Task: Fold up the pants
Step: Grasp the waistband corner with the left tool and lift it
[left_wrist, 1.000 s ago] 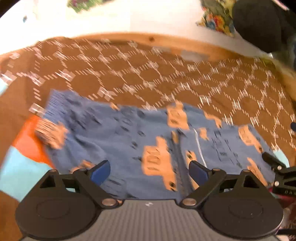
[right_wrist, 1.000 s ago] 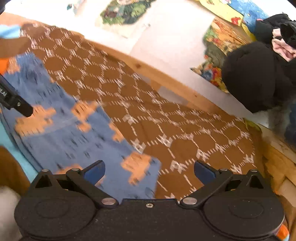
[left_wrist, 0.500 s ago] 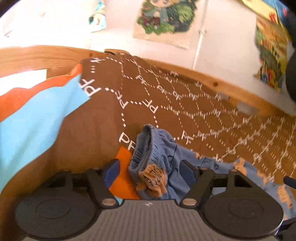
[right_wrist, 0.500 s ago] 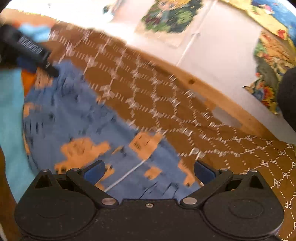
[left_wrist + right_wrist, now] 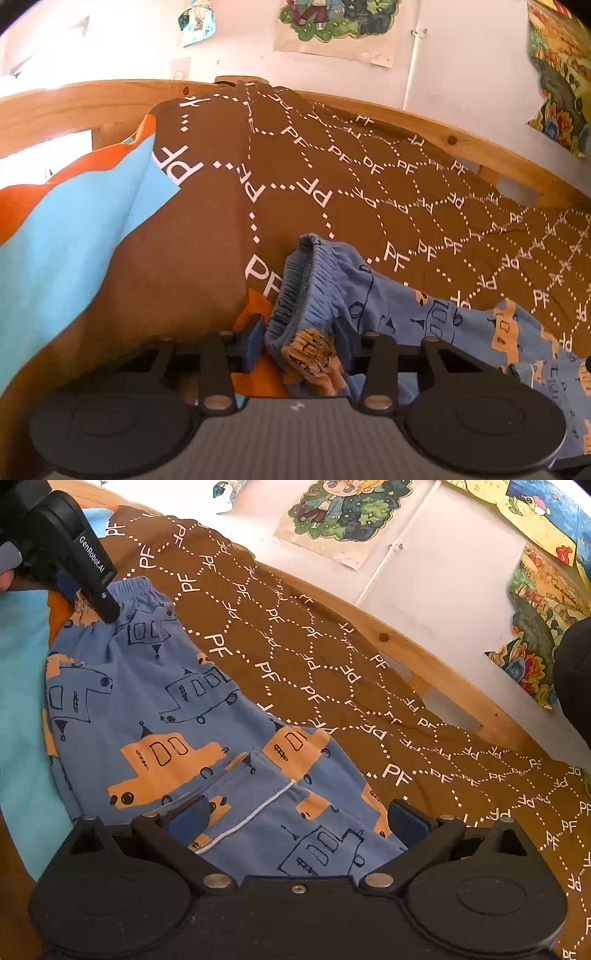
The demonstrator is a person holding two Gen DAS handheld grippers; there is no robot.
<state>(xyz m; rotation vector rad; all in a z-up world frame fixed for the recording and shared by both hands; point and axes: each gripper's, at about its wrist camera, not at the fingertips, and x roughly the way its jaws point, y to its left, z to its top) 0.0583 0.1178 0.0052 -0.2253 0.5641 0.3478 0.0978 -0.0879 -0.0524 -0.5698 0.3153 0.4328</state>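
Blue pants with orange car prints lie flat on a brown patterned bedspread. In the left wrist view the gathered waistband bunches up between the blue pads of my left gripper. Its jaws are closing around that corner; the right pad touches the cloth and a thin gap shows at the left pad. The right wrist view has one left finger on the waistband at the far left. My right gripper stands wide open over the pants' near end, with cloth beneath and nothing pinched.
A wooden bed frame runs along the far side, against a white wall with posters. A light blue and orange cloth lies left of the waistband. A dark bundle sits at the far right.
My left gripper has swung left to the waistband corner and its jaws have narrowed around it. My right gripper has shifted left along the pants and stays open.
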